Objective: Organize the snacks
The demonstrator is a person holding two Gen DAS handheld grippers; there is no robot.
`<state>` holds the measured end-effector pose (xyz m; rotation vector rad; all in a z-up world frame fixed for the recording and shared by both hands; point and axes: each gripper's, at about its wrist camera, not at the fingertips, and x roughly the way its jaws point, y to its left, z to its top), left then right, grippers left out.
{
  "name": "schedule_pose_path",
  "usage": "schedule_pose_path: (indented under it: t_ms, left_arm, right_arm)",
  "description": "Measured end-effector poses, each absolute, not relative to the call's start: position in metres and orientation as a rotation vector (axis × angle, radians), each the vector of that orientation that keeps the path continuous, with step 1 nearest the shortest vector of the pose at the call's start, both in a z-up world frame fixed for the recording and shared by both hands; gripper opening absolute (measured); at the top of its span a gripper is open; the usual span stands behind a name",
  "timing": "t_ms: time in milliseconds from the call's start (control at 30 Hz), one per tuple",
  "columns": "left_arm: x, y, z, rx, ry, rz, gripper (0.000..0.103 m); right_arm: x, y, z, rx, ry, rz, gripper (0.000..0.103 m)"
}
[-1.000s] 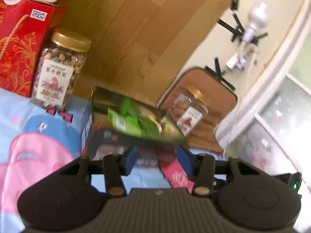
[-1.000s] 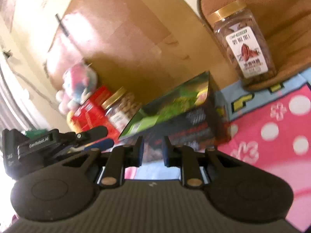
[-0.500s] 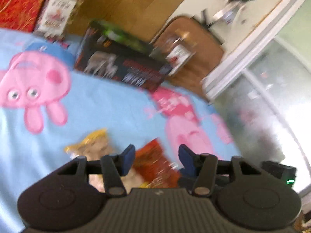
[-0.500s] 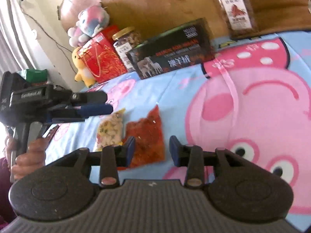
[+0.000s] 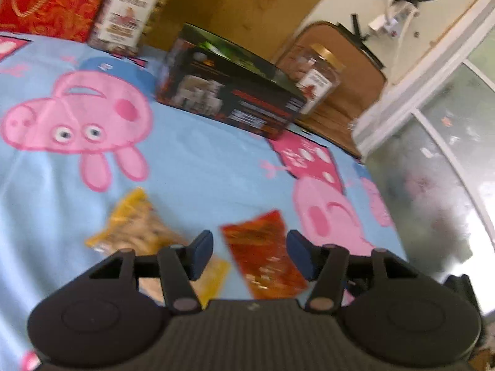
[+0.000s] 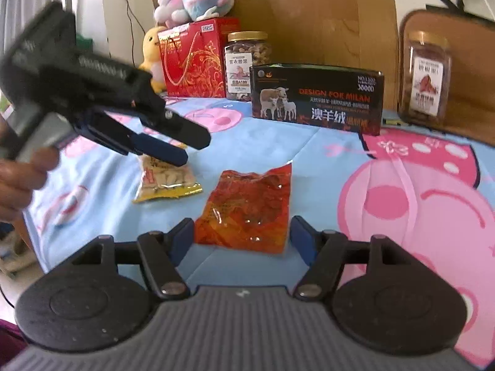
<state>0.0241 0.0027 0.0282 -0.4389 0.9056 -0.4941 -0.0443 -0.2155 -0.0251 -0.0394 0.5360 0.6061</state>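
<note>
A red-orange snack packet (image 6: 247,210) (image 5: 263,256) lies flat on the cartoon-pig sheet (image 6: 272,148). A yellow packet of pale snacks (image 6: 164,179) (image 5: 139,228) lies to its left. My right gripper (image 6: 239,241) is open and empty, its jaws spread just in front of the red packet's near edge. My left gripper (image 5: 249,256) is open and empty above both packets; in the right wrist view it (image 6: 185,145) hovers over the yellow packet.
At the back stand a black box (image 6: 315,99) (image 5: 229,99), a nut jar (image 6: 247,65) (image 5: 130,9), a red gift box (image 6: 195,61) with a plush toy (image 6: 195,0) on it, and a second jar (image 6: 423,77) (image 5: 315,77) on a brown cushion.
Both grippers pulled back from the black box and tilted down over the two packets. The right jaws opened wide; the left gripper swung above the yellow packet.
</note>
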Motion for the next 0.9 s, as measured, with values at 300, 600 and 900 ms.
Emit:
schedule_pose_path:
  t_ms: [300, 600, 900]
  left_arm:
    - [0.031, -0.014, 0.012, -0.515, 0.990, -0.519, 0.069]
    - [0.035, -0.017, 0.009, -0.578, 0.982, -0.564, 0.069]
    - [0.039, -0.017, 0.019, -0.563, 0.954, -0.549, 0.069]
  right_arm:
    - [-0.039, -0.228, -0.026, 0.013, 0.513, 0.522, 0.005]
    - [-0.028, -0.242, -0.024, 0.117, 0.561, 0.529, 0.008]
    - [-0.033, -0.247, -0.024, 0.119, 0.569, 0.557, 0.019]
